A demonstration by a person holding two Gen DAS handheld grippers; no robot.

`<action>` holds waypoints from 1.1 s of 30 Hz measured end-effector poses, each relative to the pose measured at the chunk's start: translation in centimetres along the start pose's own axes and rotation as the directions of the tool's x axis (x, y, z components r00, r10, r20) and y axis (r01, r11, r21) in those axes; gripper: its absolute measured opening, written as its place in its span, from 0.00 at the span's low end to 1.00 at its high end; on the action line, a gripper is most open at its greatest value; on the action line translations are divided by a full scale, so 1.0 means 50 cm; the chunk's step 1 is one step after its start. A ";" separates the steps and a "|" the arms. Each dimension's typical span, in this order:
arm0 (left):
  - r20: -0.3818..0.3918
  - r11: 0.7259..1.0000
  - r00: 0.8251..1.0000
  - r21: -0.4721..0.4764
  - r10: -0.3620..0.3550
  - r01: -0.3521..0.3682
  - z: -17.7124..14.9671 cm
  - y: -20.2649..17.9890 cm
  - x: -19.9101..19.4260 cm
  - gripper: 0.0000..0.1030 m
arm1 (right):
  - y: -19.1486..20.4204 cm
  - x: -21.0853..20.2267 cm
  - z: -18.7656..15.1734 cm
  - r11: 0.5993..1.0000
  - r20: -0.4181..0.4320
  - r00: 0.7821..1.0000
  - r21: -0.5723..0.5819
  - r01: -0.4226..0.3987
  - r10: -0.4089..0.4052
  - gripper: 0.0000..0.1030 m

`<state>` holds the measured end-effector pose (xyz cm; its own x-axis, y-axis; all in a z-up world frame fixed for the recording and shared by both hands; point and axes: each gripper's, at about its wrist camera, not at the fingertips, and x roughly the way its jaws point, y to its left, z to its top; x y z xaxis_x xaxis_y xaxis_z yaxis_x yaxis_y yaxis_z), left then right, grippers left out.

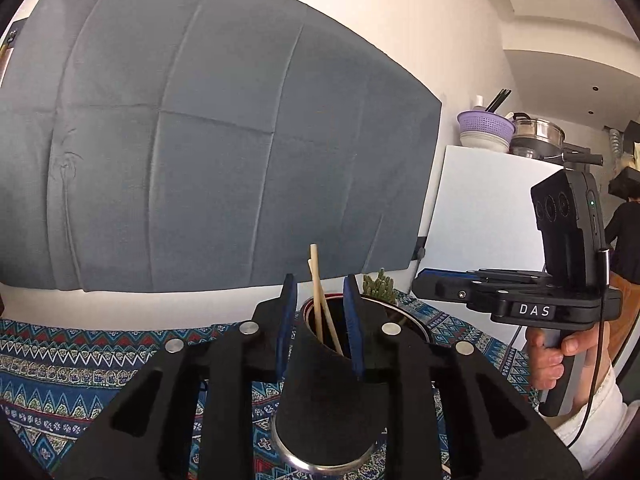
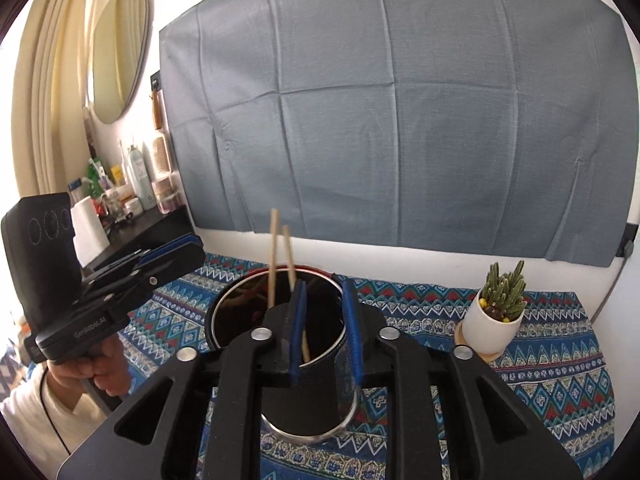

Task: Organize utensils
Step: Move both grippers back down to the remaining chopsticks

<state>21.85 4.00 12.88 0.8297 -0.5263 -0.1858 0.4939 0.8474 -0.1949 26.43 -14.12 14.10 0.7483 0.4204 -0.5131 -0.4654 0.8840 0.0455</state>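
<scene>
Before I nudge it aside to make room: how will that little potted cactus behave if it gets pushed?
The potted cactus looks top-heavy: spiny stems rise above a small white pot, so it may tip rather than slide. It sits on a thin wooden coaster over the patterned tablecloth, which could drag or bunch. The pot looks ceramic, probably breakable.

Illumination is bright, diffuse daylight. In the right wrist view it enters from the left, behind the cream curtain [image 2: 48, 80], where highlights clip to white. The white wall [image 1: 420, 20] is near overexposure. Shadows are soft. Both fisheye views bend straight edges strongly and vignette to black at the corners. Focus is acceptable; fine detail is slightly soft.
</scene>
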 end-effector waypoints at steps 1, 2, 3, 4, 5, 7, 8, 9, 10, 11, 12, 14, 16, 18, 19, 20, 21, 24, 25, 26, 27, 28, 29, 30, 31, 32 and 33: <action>-0.008 1.000 1.000 0.003 0.015 -0.015 0.001 0.001 -0.005 0.29 | -0.002 -0.006 0.000 1.000 0.003 1.000 -0.003 0.006 -0.006 0.29; -0.018 1.000 0.999 0.002 0.029 -0.029 0.000 0.002 -0.010 0.33 | -0.004 -0.012 0.000 1.000 0.007 1.000 -0.007 0.014 -0.014 0.30; -0.033 0.999 0.999 0.000 0.043 -0.043 0.001 0.004 -0.014 0.44 | -0.006 -0.016 0.000 1.000 0.008 1.000 -0.009 0.020 -0.020 0.33; -0.056 0.998 0.996 0.002 0.067 -0.067 0.001 0.005 -0.016 0.60 | -0.008 -0.021 -0.001 1.000 0.007 1.000 -0.011 0.029 -0.029 0.36; -0.080 0.995 0.992 0.001 0.095 -0.095 0.001 0.006 -0.017 0.67 | -0.011 -0.025 -0.002 0.999 0.007 0.999 -0.011 0.038 -0.038 0.43; -0.125 0.992 0.984 -0.009 0.125 -0.127 0.001 0.009 -0.022 0.79 | -0.014 -0.034 -0.005 0.998 0.008 0.998 -0.012 0.060 -0.060 0.50; -0.144 0.990 0.980 -0.012 0.138 -0.141 0.001 0.010 -0.025 0.82 | -0.016 -0.037 -0.007 0.998 0.006 0.998 -0.015 0.068 -0.068 0.55; -0.157 0.987 0.975 -0.011 0.160 -0.163 -0.001 0.010 -0.029 0.89 | -0.017 -0.040 -0.009 0.997 0.003 0.997 -0.018 0.078 -0.078 0.60; -0.168 0.983 0.969 -0.007 0.182 -0.186 -0.003 0.009 -0.033 0.91 | -0.020 -0.044 -0.011 0.996 0.001 0.996 -0.017 0.091 -0.091 0.62; -0.183 0.980 0.964 -0.002 0.194 -0.198 -0.005 0.008 -0.037 0.93 | -0.022 -0.047 -0.013 0.994 -0.001 0.995 -0.015 0.104 -0.104 0.69; -0.203 0.977 0.957 0.003 0.209 -0.213 -0.007 0.007 -0.039 0.94 | -0.025 -0.049 -0.015 0.993 -0.004 0.994 -0.011 0.113 -0.114 0.73; -0.241 0.968 0.939 0.005 0.244 -0.250 -0.011 0.007 -0.045 0.94 | -0.031 -0.055 -0.020 0.992 -0.013 0.992 0.004 0.126 -0.125 0.81; -0.292 0.963 0.922 -0.012 0.255 -0.270 -0.020 0.010 -0.051 0.94 | -0.035 -0.060 -0.026 0.990 -0.029 0.990 0.014 0.137 -0.137 0.83; -0.357 0.955 0.896 -0.036 0.263 -0.294 -0.033 0.015 -0.053 0.94 | -0.036 -0.065 -0.036 0.989 -0.044 0.988 0.018 0.146 -0.145 0.84; -0.388 0.952 0.883 -0.045 0.264 -0.304 -0.042 0.017 -0.053 0.94 | -0.036 -0.067 -0.042 0.988 -0.056 0.987 0.019 0.151 -0.150 0.84; -0.418 0.949 0.869 -0.049 0.264 -0.312 -0.051 0.018 -0.054 0.94 | -0.036 -0.067 -0.049 0.987 -0.070 0.985 0.020 0.158 -0.157 0.85; -0.442 0.948 0.858 -0.050 0.262 -0.315 -0.060 0.017 -0.055 0.94 | -0.036 -0.067 -0.054 0.986 -0.087 0.983 0.017 0.166 -0.164 0.85; -0.506 0.954 0.829 -0.035 0.239 -0.296 -0.089 0.009 -0.066 0.94 | -0.031 -0.062 -0.080 0.980 -0.140 0.970 -0.005 0.199 -0.198 0.86; -0.521 0.957 0.820 -0.019 0.236 -0.288 -0.098 0.003 -0.070 0.94 | -0.030 -0.060 -0.088 0.978 -0.157 0.965 -0.013 0.209 -0.208 0.86; -0.529 0.959 0.814 -0.001 0.240 -0.284 -0.107 -0.003 -0.075 0.94 | -0.029 -0.058 -0.096 0.977 -0.170 0.963 -0.017 0.211 -0.210 0.86; -0.537 0.959 0.806 0.018 0.248 -0.283 -0.115 -0.009 -0.080 0.94 | -0.027 -0.056 -0.105 0.977 -0.184 0.960 -0.019 0.210 -0.210 0.85; -0.546 0.958 0.797 0.036 0.257 -0.283 -0.123 -0.015 -0.084 0.94 | -0.024 -0.054 -0.116 0.978 -0.202 0.957 -0.024 0.208 -0.208 0.85; -0.557 0.958 0.788 0.047 0.260 -0.283 -0.131 -0.020 -0.088 0.94 | -0.021 -0.051 -0.126 0.979 -0.215 0.955 -0.028 0.204 -0.205 0.86; -0.571 0.959 0.780 0.048 0.257 -0.281 -0.139 -0.022 -0.092 0.94 | -0.017 -0.049 -0.136 0.979 -0.229 0.952 -0.034 0.203 -0.205 0.86; -0.588 0.960 0.769 0.042 0.249 -0.278 -0.147 -0.024 -0.095 0.94 | -0.012 -0.047 -0.147 0.979 -0.246 0.947 -0.043 0.201 -0.205 0.86; -0.611 0.963 0.758 0.023 0.227 -0.270 -0.155 -0.024 -0.098 0.94 | -0.005 -0.045 -0.156 0.979 -0.260 0.943 -0.051 0.199 -0.205 0.86; -0.634 0.966 0.748 -0.007 0.197 -0.260 -0.164 -0.022 -0.100 0.94 | 0.001 -0.043 -0.167 0.979 -0.274 0.940 -0.059 0.196 -0.204 0.86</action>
<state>15.04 5.10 6.13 0.5532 -0.2716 -0.7875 0.2593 0.9545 -0.1470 20.88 -16.70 8.06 0.6688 0.1581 -0.7265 -0.3368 0.9356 -0.1064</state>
